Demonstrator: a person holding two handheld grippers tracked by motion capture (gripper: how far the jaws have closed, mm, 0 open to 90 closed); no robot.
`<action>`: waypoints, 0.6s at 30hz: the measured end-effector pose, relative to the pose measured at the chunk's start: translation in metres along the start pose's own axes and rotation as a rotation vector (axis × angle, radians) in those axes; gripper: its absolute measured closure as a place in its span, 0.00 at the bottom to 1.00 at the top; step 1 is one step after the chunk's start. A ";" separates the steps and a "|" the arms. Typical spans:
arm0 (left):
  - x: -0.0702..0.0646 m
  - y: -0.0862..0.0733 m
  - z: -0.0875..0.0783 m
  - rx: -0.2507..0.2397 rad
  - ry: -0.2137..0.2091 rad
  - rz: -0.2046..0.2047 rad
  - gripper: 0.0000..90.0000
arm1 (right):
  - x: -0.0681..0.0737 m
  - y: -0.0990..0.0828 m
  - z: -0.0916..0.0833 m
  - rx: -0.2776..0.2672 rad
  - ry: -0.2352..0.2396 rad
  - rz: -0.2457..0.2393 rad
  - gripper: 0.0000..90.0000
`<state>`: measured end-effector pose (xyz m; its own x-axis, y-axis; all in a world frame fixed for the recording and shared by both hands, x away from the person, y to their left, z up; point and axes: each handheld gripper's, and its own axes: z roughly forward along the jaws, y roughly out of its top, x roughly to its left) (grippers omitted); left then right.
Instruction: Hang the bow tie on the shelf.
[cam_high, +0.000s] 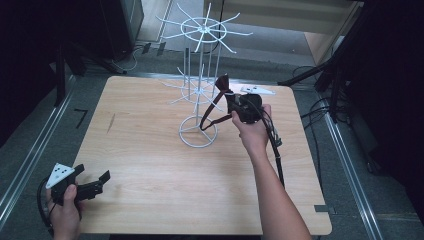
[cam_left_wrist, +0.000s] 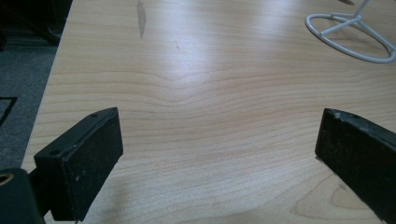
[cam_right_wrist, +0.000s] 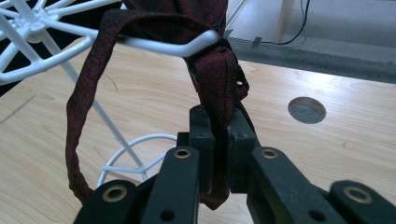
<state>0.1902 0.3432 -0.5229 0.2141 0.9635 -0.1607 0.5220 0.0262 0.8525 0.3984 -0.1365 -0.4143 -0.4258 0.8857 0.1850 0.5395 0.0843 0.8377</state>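
Observation:
A dark red fabric strap forms a loop beside a white wire rack at the table's middle back. In the right gripper view the strap drapes over the tip of one white rack arm. My right gripper is shut on the strap just below that arm tip; from above it sits right of the rack's lower tier. My left gripper rests at the table's front left corner, open, with bare wood between its pads.
The rack's ring base stands on the wooden table. A round hole is cut in the tabletop. Dark stands and cables line the floor around the table, and a cable trails from the right gripper.

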 end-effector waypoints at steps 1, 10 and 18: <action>0.000 0.000 0.000 0.000 -0.001 0.000 0.02 | 0.003 -0.001 0.003 -0.001 -0.001 -0.002 0.95; 0.000 0.000 0.000 0.000 -0.002 -0.001 0.02 | 0.011 -0.007 0.013 -0.009 0.002 0.015 0.95; 0.000 0.000 0.000 0.000 -0.002 -0.001 0.02 | 0.019 -0.015 0.023 0.016 0.000 0.000 0.95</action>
<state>0.1904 0.3433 -0.5230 0.2155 0.9629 -0.1625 0.5225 0.0269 0.8522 0.3991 -0.1101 -0.4350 -0.4260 0.8855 0.1853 0.5511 0.0916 0.8294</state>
